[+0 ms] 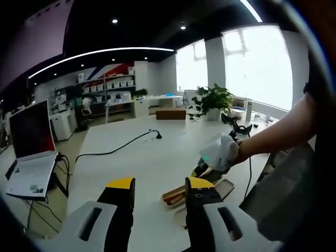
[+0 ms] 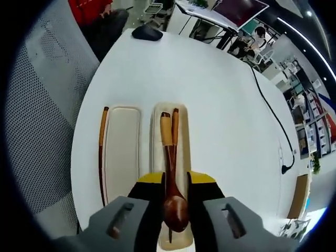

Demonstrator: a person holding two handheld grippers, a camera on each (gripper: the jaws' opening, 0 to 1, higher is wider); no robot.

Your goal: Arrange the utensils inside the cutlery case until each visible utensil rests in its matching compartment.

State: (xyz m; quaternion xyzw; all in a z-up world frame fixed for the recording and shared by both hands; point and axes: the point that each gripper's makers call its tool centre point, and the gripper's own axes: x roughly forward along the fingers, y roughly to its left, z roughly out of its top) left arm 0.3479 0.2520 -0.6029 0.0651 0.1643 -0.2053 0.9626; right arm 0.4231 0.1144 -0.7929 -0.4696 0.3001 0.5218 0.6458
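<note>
While the right gripper [image 2: 176,197] pinches the spoon [image 2: 173,202], the left gripper [image 1: 157,202] (empty) gapes.

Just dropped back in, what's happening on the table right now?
A person is sorting wooden cutlery into a cream case on the white table. The right gripper is over the cream case tray, its fingers either side of the dark wooden spoon lying in it beside a chopstick. Whether it grips the spoon is unclear. The matching lid lies alongside, with another chopstick along its outer edge. The left gripper hangs open, holding nothing.
</note>
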